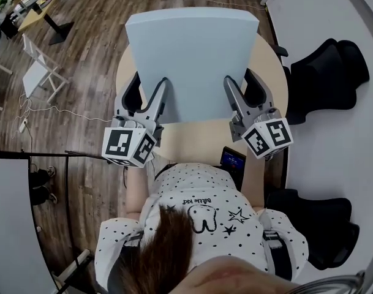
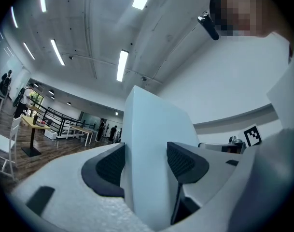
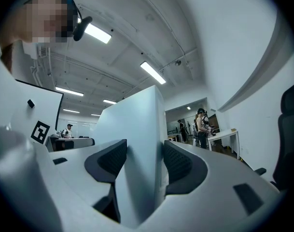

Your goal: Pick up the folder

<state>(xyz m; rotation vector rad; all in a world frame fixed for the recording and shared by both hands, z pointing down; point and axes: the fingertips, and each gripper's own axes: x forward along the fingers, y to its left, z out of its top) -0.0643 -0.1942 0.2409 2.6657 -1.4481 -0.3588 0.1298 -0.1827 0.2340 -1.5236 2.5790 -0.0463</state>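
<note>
The left claw is clamped on the folder's near left edge and the right claw on its near right edge, above the round surface. Only the gripper views show pads pressing both faces, with the folder rising toward ceiling lights.

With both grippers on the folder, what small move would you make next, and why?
I'd probably raise both together, evenly: the left gripper and right gripper are each shut on the near edge of the folder, so uneven lifting might twist it.
</note>
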